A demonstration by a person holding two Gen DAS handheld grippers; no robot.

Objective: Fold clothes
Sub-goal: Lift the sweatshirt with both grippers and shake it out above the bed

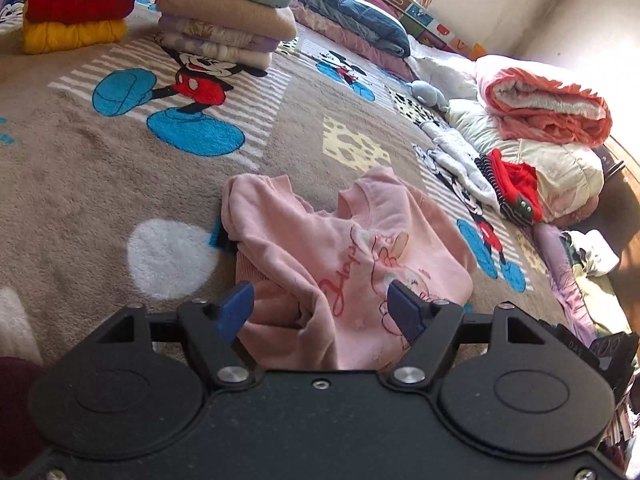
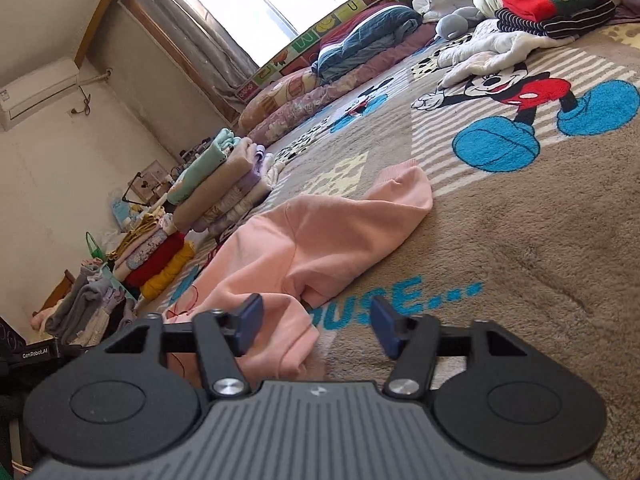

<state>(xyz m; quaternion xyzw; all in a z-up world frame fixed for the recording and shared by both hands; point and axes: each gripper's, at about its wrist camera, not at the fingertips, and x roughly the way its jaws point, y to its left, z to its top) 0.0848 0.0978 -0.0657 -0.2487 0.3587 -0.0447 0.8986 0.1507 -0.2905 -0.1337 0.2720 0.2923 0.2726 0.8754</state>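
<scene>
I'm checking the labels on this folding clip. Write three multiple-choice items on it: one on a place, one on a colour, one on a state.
1. Where does the pink sweatshirt lie?
A. On the patterned blanket, in front of both grippers
B. On top of a folded stack
C. On the windowsill

2. What colour is the bottom garment of the far-left folded stack?
A. Green
B. Yellow
C. Black

3. How are the left gripper and right gripper?
A. Both shut on the sweatshirt
B. Only the left shut on a sleeve
C. Both open, holding nothing

Answers: 1 A, the sweatshirt lies crumpled on the blanket just beyond the fingertips in both wrist views. 2 B, a yellow piece sits under the red one. 3 C, each gripper's blue pads stand well apart with no cloth pinched between them.
</scene>
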